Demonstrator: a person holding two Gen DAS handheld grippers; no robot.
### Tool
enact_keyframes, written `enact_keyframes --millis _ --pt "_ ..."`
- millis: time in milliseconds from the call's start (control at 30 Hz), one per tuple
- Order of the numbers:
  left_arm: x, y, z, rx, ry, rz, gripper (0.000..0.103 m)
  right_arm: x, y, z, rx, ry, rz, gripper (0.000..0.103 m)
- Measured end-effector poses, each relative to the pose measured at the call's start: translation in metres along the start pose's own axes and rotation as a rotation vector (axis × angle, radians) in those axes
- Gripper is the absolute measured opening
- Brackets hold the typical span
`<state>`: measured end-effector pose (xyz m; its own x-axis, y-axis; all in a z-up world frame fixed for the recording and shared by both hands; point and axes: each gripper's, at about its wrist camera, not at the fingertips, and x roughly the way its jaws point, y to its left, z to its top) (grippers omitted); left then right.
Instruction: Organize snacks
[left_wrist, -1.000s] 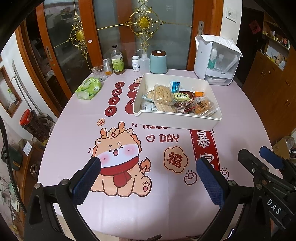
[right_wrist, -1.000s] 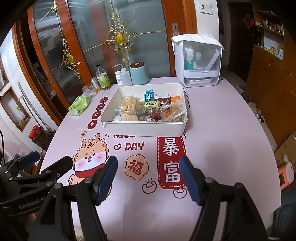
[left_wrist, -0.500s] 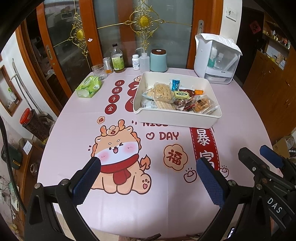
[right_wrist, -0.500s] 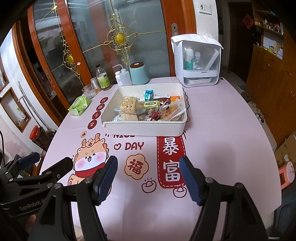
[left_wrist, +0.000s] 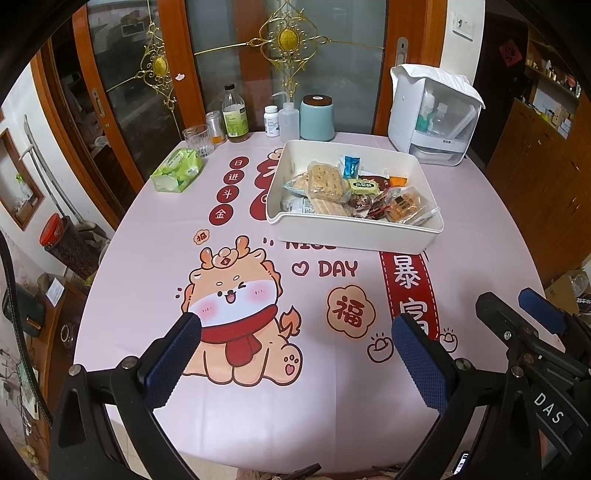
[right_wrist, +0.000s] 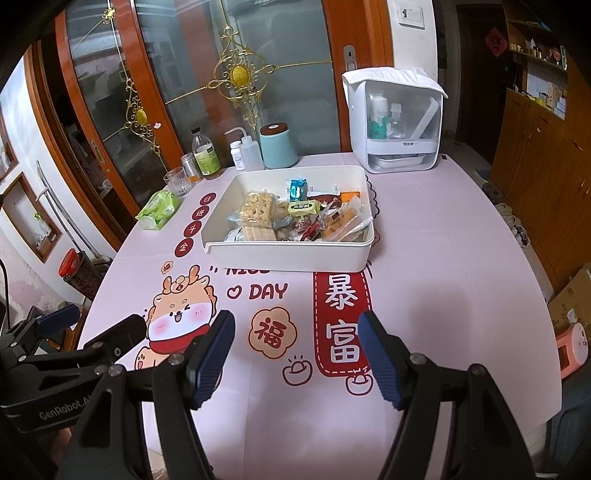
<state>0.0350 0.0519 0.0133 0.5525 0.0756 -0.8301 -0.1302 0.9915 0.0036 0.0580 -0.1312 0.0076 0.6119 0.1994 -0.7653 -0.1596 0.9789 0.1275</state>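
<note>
A white plastic bin stands on the far middle of the pink table and holds several wrapped snacks, among them a rice cracker pack, a blue packet and an orange cake pack. My left gripper is open and empty above the table's near edge. My right gripper is open and empty, also near the front edge, well short of the bin. The right gripper's finger also shows in the left wrist view.
A green tissue pack lies at the left. A glass, bottles, a teal canister and a white box-shaped appliance line the far edge. Wooden cabinets stand at the right.
Both grippers stay open. The views have shifted only slightly, with the bin a little farther off than a second ago.
</note>
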Motion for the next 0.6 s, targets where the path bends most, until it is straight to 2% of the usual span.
enact_keyframes --millis 600 --pt "0.0050 0.0025 0.0012 0.000 0.015 0.004 0.102 0.0008 0.0005 -0.0001 0.000 0.001 0.000 0.070"
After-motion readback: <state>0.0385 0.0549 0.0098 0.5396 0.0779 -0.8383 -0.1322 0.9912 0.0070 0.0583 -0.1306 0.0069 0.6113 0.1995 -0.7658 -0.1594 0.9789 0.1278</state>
